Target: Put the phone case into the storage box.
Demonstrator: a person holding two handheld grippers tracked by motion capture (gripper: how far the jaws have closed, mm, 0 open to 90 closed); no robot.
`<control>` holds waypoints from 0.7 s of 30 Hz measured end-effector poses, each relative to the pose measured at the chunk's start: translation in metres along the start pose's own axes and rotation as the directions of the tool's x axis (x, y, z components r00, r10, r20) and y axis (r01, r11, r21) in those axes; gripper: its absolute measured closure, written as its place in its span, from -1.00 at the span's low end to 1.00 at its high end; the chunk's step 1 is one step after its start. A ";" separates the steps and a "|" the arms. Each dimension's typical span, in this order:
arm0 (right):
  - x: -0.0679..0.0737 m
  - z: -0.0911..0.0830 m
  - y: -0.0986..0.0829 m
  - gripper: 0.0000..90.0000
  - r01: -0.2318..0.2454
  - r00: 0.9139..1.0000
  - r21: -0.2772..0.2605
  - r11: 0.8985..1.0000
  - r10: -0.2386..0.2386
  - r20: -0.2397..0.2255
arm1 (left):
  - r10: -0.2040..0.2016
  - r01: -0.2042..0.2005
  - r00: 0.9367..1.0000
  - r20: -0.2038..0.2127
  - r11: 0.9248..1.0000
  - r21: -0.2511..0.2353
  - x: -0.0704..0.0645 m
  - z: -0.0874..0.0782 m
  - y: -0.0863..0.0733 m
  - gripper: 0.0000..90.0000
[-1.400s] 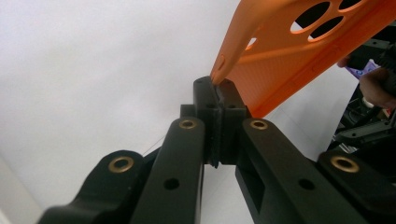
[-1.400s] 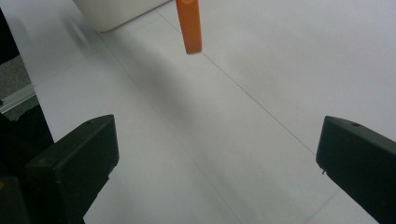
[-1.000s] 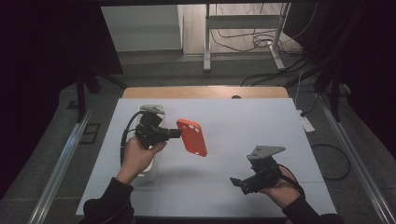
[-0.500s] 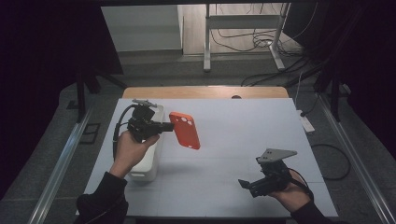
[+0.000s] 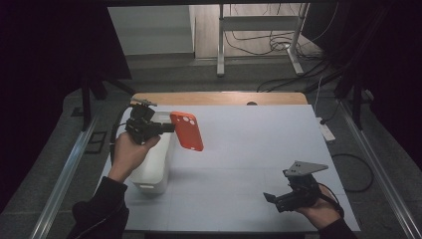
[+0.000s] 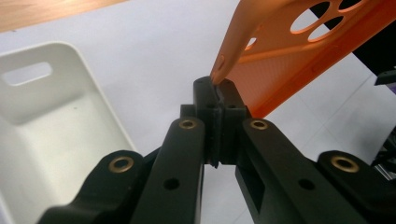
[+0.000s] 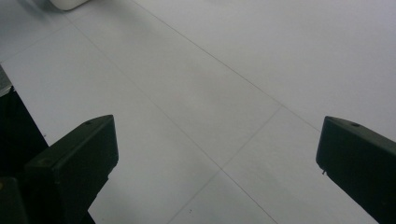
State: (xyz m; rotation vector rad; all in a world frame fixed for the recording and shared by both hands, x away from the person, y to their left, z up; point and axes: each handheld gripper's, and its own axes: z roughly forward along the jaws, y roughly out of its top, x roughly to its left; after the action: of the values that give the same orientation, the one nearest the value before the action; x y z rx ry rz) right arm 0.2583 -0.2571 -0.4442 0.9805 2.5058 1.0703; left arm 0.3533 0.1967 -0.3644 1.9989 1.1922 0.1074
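An orange phone case point(image 5: 187, 130) with round camera holes hangs in the air over the table's left part, pinched by its edge in my left gripper point(image 5: 168, 128), which is shut on it. In the left gripper view the orange phone case point(image 6: 299, 51) rises from the closed left gripper point(image 6: 218, 91), its inner side facing the camera. A white bin point(image 5: 152, 159) stands below and left of the case; the white bin point(image 6: 51, 126) looks empty inside. My right gripper point(image 5: 271, 199) stays low near the table's front right, open; the right gripper point(image 7: 217, 149) has bare table between its fingers.
The white table point(image 5: 259, 144) has a wooden strip point(image 5: 219, 97) along its far edge. A white power strip point(image 5: 327, 131) hangs off the right side. A metal stand with cables point(image 5: 259, 40) is on the floor behind.
My left gripper has carried the orange case back and to the left, nearer the white bin. The right gripper has drawn back toward the front right corner.
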 end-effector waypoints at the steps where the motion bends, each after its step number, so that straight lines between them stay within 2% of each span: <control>1: -0.001 -0.001 -0.001 -1.00 -0.001 1.000 0.000 1.000 0.001 0.003 | -0.001 0.001 1.000 -0.004 1.000 0.000 0.001 -0.001 0.001 0.98; 17: -0.015 -0.016 -0.021 -1.00 -0.058 0.997 -0.003 0.998 0.058 0.047 | -0.038 0.038 0.996 -0.076 0.999 -0.010 0.027 -0.017 0.009 0.98; 21: -0.019 -0.023 -0.027 -1.00 -0.086 0.994 -0.010 0.996 0.087 0.067 | -0.050 0.049 0.994 -0.095 0.999 -0.014 0.033 -0.021 0.012 0.98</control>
State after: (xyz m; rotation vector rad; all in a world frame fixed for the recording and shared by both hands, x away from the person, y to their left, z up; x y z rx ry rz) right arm 0.2487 -0.2955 -0.4480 1.1132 2.4244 1.0515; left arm 0.3707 0.2318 -0.3525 1.9720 1.2972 0.1862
